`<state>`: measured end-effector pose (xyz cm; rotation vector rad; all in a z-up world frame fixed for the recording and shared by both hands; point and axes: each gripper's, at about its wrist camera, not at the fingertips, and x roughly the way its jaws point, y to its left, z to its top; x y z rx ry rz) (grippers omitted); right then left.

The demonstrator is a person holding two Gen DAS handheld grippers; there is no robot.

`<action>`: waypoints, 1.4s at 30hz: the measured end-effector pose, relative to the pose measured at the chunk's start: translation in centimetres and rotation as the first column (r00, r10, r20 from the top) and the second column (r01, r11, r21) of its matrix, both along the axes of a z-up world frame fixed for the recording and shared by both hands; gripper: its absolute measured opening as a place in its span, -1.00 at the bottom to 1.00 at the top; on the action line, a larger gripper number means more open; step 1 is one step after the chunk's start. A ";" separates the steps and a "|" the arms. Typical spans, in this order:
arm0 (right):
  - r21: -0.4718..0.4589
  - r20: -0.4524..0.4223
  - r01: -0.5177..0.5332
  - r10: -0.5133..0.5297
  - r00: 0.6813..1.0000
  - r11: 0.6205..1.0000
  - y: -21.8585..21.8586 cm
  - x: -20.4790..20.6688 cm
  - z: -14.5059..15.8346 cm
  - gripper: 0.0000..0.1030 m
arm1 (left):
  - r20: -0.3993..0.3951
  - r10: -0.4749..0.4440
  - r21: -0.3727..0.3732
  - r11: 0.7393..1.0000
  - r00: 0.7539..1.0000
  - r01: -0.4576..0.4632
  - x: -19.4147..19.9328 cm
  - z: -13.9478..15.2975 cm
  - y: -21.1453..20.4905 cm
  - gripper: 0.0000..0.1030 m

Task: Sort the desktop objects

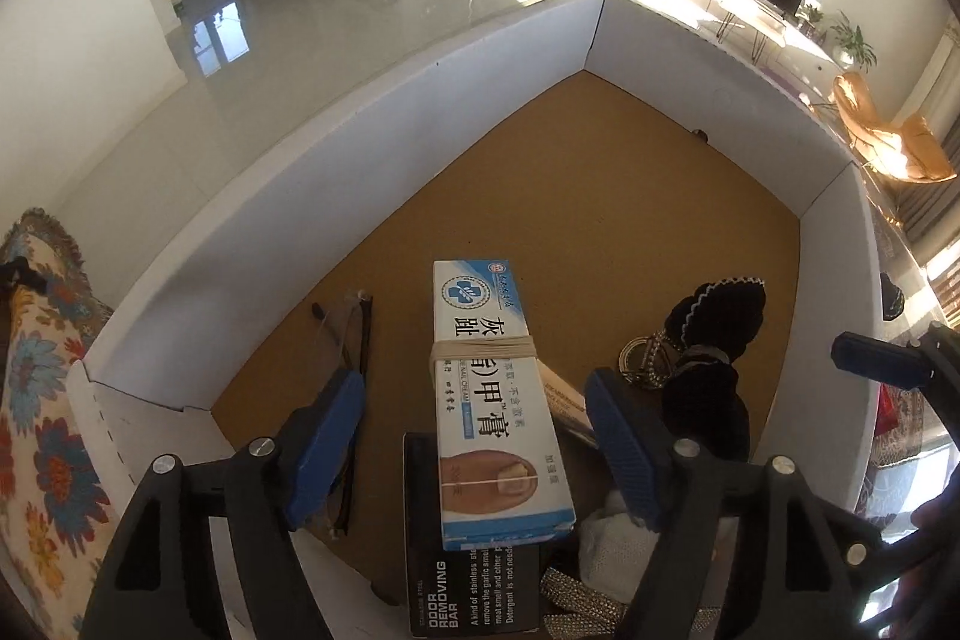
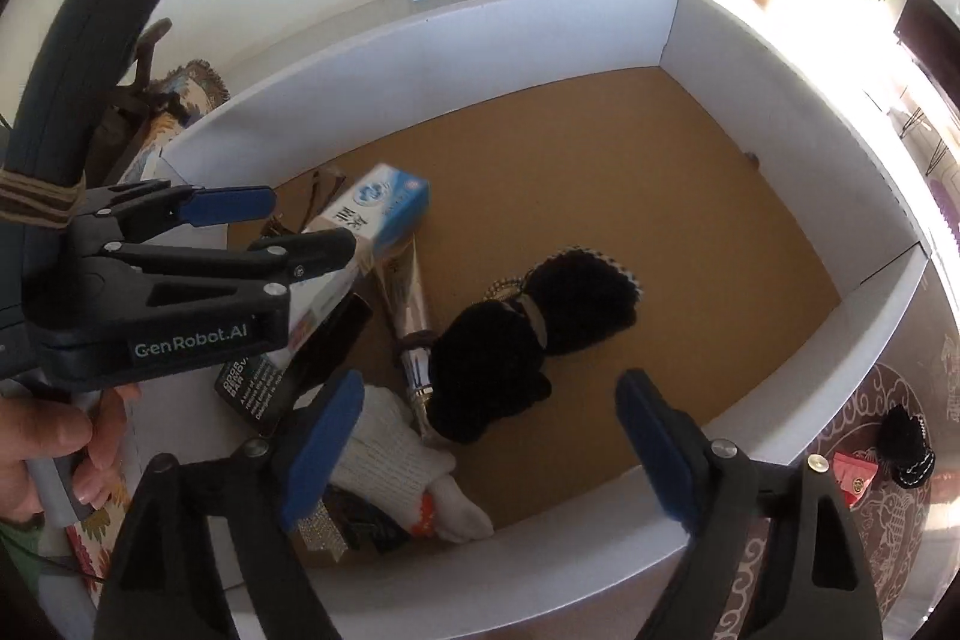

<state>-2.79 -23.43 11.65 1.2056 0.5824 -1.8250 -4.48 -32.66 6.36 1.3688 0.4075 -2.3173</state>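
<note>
blue-white box (image 1: 503,412) lies between the released left hand-held gripper (image 1: 474,442) fingers. right hand-held gripper (image 2: 489,445) spread too, above white sock (image 2: 402,460).

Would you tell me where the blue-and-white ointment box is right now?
The ointment box lies between the left gripper's open fingers, atop the black box in the white bin.

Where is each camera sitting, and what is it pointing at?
Left wrist: sits on the left gripper, looking down into the white box at the blue-and-white carton lying between its open jaws.
Right wrist: sits on the right gripper, looking into the box over the black fabric bow and white sock; the left gripper and the person's hand show.
Shared: box, carton, bow.
</note>
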 end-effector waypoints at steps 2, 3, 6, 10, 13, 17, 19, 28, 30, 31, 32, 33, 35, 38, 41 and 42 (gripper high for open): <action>-0.032 -0.027 0.008 -0.009 1.000 0.999 0.7 0.2 1.1 0.68 | -0.040 0.007 -0.018 1.000 0.999 -0.008 0.8 0.6 0.5 0.47; -0.060 -0.050 0.016 -0.019 0.999 0.998 1.5 0.5 1.8 0.69 | -0.063 0.001 -0.028 1.000 0.998 -0.003 1.3 1.0 0.8 0.47; -0.140 -0.118 0.051 -0.068 0.991 0.989 5.0 1.1 3.3 0.80 | -0.113 -0.033 -0.111 0.994 0.993 0.020 2.4 2.4 2.9 0.47; -0.199 -0.204 0.103 -0.144 0.968 0.975 11.0 3.0 3.3 0.83 | -0.183 -0.096 -0.209 0.976 0.978 0.057 4.4 4.5 6.8 0.50; -0.223 -0.237 0.155 -0.207 0.949 0.963 15.2 4.0 2.8 0.84 | -0.236 -0.153 -0.249 0.964 0.960 0.093 5.0 6.2 9.8 0.70; -0.225 -0.207 0.266 -0.313 0.927 0.937 21.5 4.1 0.6 0.84 | -0.290 -0.240 -0.293 0.944 0.926 0.153 5.6 8.5 14.2 0.73; -0.204 -0.190 0.329 -0.367 0.911 0.922 24.2 3.7 -0.8 0.84 | -0.304 -0.276 -0.303 0.935 0.912 0.182 5.8 9.5 16.1 0.73; -0.148 -0.161 0.496 -0.516 0.841 0.855 32.8 2.9 -5.1 0.84 | -0.327 -0.372 -0.306 0.912 0.869 0.275 4.9 11.6 21.9 0.73; -0.135 -0.176 0.505 -0.522 0.835 0.853 33.6 3.0 -5.6 0.84 | -0.319 -0.387 -0.296 0.908 0.865 0.297 4.5 11.3 22.9 0.73; -0.129 -0.185 0.508 -0.524 0.832 0.852 33.9 3.1 -5.8 0.84 | -0.314 -0.396 -0.281 0.907 0.863 0.314 4.2 11.0 23.4 0.73; -0.123 -0.195 0.510 -0.525 0.828 0.851 34.2 3.1 -5.9 0.84 | -0.307 -0.409 -0.259 0.905 0.859 0.338 4.0 10.5 24.0 0.73; -0.119 -0.204 0.512 -0.525 0.826 0.851 34.6 3.2 -6.1 0.84 | -0.296 -0.426 -0.232 0.900 0.855 0.368 3.8 9.8 24.6 0.73; -0.115 -0.219 0.514 -0.526 0.822 0.850 35.2 3.4 -6.2 0.84 | -0.264 -0.463 -0.177 0.885 0.846 0.430 2.9 8.0 26.1 0.73; -0.127 -0.228 0.519 -0.534 0.814 0.845 36.4 3.8 -6.3 0.84 | -0.188 -0.514 -0.131 0.858 0.837 0.497 0.8 4.2 28.6 0.73; -0.152 -0.215 0.527 -0.548 0.808 0.836 37.7 4.2 -6.2 0.84 | -0.097 -0.526 -0.068 0.851 0.845 0.521 -2.3 0.0 30.5 0.73; -0.162 -0.213 0.528 -0.552 0.806 0.834 38.0 4.4 -6.1 0.84 | -0.082 -0.520 -0.036 0.854 0.850 0.519 -3.4 -1.3 30.8 0.73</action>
